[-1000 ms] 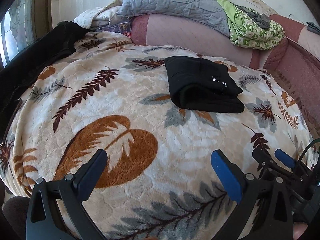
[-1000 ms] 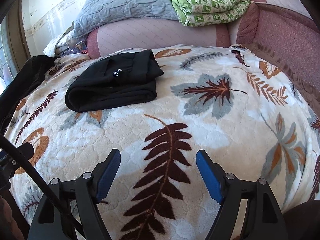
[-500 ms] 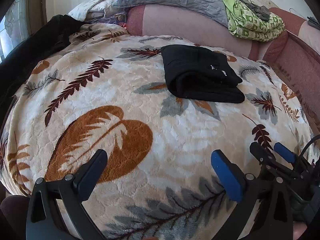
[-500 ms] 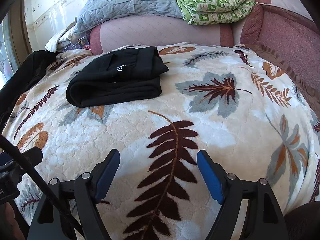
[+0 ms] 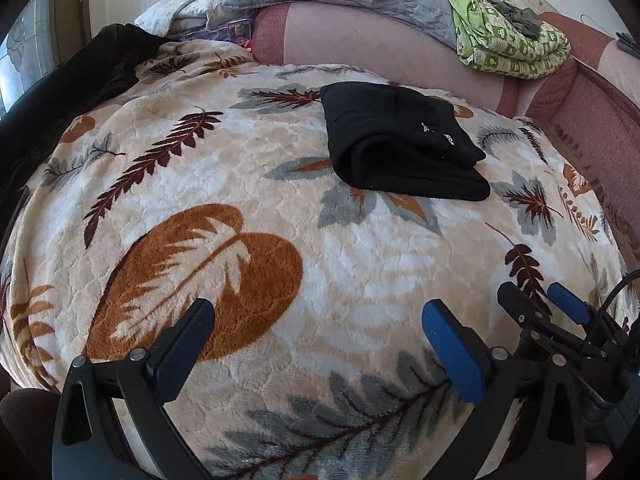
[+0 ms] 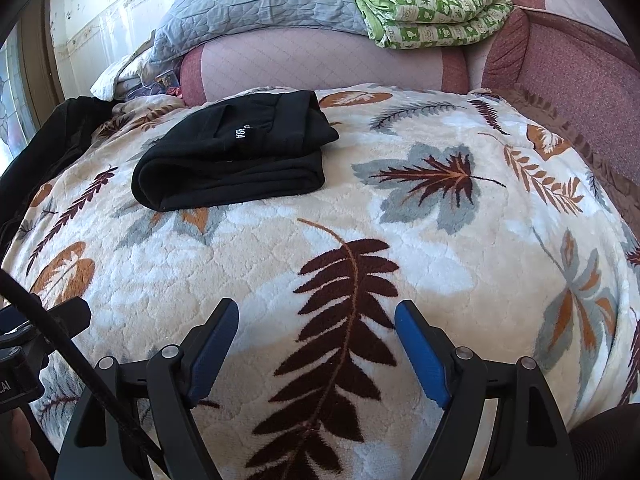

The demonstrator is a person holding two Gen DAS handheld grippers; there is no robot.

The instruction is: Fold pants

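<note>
Black pants (image 5: pixel 400 144) (image 6: pixel 236 156) lie folded in a thick stack with small white lettering on top, on the far half of a leaf-patterned blanket (image 5: pixel 248 184) (image 6: pixel 420 240). My left gripper (image 5: pixel 318 314) hangs open over the near part of the blanket, well short of the pants, nothing between its blue pads. My right gripper (image 6: pixel 316 312) is open too, over a dark brown fern leaf, with the pants far ahead to its left. The right gripper also shows at the left wrist view's lower right edge (image 5: pixel 536 300).
A pink padded headboard (image 6: pixel 320 64) runs behind the blanket, with a grey quilt (image 6: pixel 256 0) and a folded green patterned blanket (image 6: pixel 432 12) on it. A dark garment (image 5: pixel 80 68) lies along the left edge. A black cable (image 6: pixel 60 340) crosses the lower left.
The left wrist view has shifted slightly, so the pants sit a little further up and left. Both grippers stay open; nothing was grasped.
</note>
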